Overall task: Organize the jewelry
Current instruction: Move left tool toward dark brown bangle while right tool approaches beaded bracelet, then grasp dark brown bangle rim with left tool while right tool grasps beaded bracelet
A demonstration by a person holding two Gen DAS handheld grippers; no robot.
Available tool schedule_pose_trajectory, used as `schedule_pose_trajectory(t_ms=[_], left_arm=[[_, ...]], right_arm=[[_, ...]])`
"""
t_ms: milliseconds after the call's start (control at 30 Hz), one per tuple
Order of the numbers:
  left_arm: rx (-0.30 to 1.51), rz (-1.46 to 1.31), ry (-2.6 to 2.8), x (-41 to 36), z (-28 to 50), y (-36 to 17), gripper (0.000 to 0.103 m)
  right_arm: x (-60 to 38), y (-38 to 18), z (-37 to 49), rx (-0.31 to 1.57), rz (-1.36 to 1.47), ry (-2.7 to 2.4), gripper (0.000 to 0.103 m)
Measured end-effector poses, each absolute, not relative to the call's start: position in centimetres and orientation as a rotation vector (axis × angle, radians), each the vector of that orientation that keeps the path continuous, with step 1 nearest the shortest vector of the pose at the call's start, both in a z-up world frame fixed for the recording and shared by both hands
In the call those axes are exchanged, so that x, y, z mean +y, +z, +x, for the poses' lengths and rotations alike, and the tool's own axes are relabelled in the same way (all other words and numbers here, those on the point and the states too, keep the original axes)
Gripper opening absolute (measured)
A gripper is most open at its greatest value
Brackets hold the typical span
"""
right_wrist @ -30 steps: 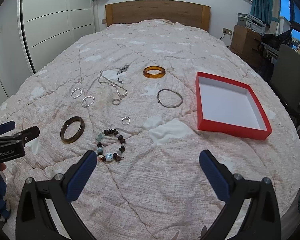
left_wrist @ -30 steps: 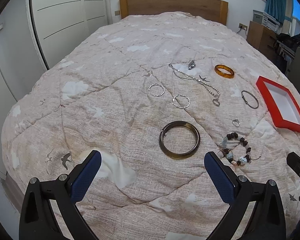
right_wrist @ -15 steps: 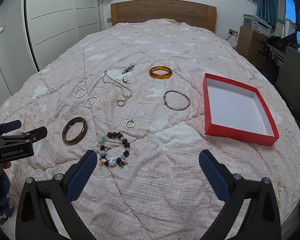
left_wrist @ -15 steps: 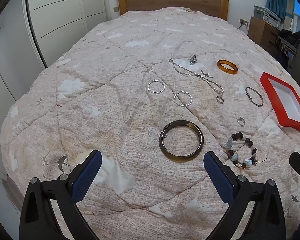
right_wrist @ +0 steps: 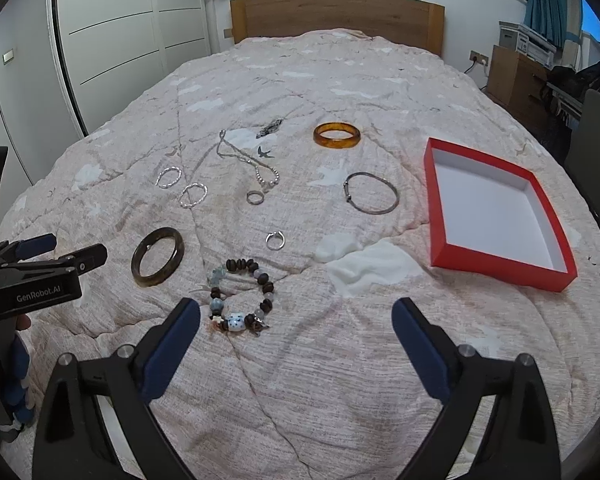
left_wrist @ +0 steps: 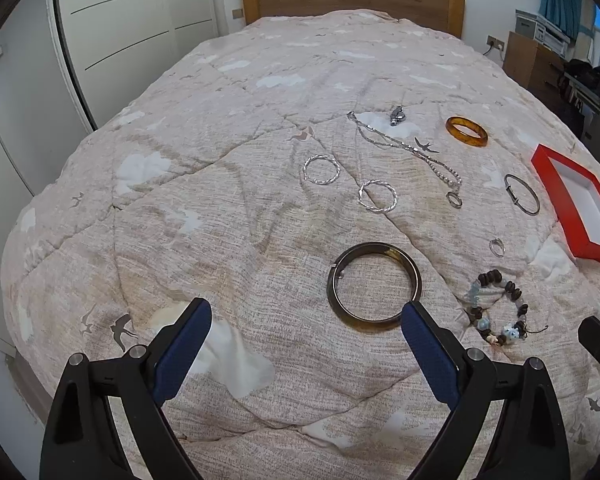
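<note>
Both the left claw (left_wrist: 306, 322) and right claw (right_wrist: 296, 320) are held wide apart, gripping nothing. The whole red box (right_wrist: 496, 256) is shown only by the right view; the dark bangle (left_wrist: 374, 286) is seen close in the left.

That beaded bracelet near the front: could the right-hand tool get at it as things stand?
Probably yes. The right tool is open and empty, and the beaded bracelet lies loose on the quilt just ahead of its left finger, apart from the small ring and dark bangle, with nothing covering it.
</note>
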State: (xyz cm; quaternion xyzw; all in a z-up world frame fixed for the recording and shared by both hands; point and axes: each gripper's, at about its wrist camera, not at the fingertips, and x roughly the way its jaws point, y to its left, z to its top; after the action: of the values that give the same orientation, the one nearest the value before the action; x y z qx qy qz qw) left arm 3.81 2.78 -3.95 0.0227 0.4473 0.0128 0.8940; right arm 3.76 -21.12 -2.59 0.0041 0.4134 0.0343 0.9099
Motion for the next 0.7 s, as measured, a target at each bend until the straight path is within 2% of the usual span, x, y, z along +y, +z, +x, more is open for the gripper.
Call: schedule_pose_trajectory(t_ms=[400, 533, 633, 700], left_arm=[[0.953, 0.044, 0.029, 2.8, 5.2, -5.0, 0.094], [0.965, 0.045, 0.029, 2.7, 5.7, -5.5, 0.092], [0.974, 0.043, 0.028, 2.6, 6.0, -5.8, 0.089], [0.976, 0.041, 0.029, 2.6, 6.3, -5.9, 0.089]], right_arm=[[-20.8, -3.8, 5.1, 0.887, 0.008, 0.093, 0.084], [-20.9, -4.3, 5.6, 0.908, 0.015, 0.11, 0.069], [-20.9, -4.7, 6.0, 0.926, 0.026, 0.124, 0.06], [-21.0, -4.8, 6.2, 0.929, 0.03, 0.127, 0.058]])
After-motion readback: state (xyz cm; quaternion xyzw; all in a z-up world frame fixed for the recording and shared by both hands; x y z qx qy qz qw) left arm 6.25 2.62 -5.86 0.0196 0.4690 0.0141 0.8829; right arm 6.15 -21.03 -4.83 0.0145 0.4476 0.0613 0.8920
